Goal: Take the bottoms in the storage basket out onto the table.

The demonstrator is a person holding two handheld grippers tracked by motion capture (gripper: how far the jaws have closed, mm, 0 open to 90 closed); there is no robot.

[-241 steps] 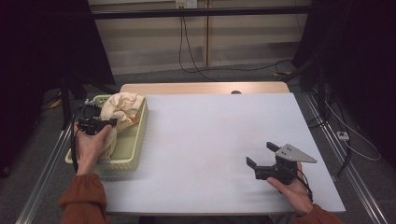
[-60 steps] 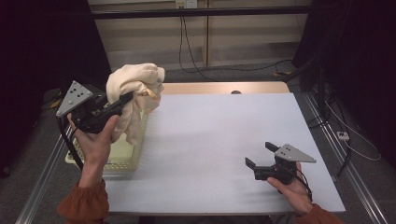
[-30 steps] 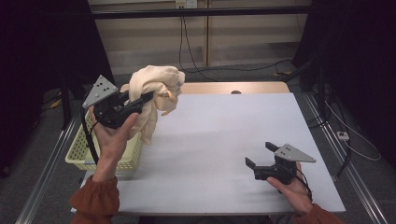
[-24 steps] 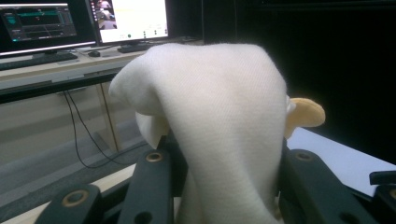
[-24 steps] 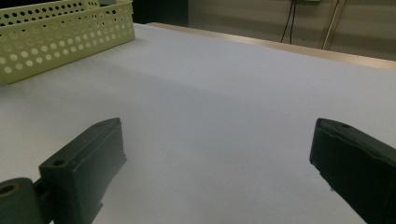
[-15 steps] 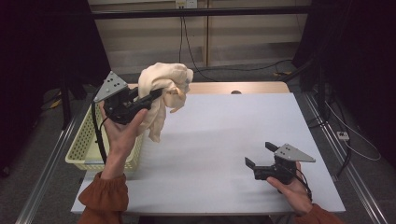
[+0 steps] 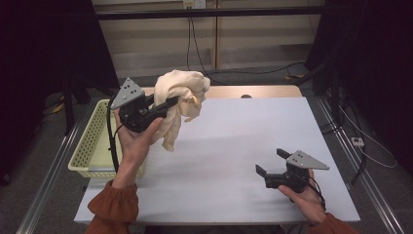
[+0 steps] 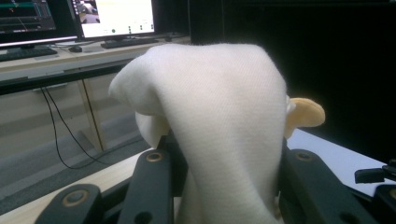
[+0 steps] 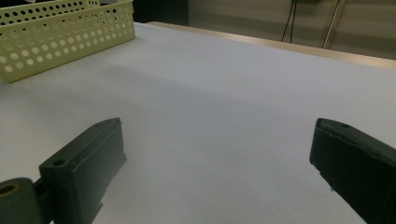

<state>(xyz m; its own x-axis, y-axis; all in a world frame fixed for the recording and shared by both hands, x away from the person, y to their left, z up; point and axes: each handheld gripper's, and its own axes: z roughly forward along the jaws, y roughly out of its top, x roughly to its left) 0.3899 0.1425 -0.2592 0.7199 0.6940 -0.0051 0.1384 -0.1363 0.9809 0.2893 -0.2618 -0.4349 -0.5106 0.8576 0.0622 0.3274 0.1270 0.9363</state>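
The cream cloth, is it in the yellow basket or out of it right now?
Out. The cream cloth hangs bunched in the left gripper, lifted above the table beside the yellow basket.

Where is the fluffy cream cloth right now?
In the high view the cloth hangs in the air, pinched by the left gripper, above the table's left part, just right of the yellow basket.

Cream cloth [image 7: 180, 95] soft, finely woven; basket [image 7: 90, 148] perforated matt plastic.

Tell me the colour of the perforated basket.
Pale yellow basket; the right gripper view shows it best.
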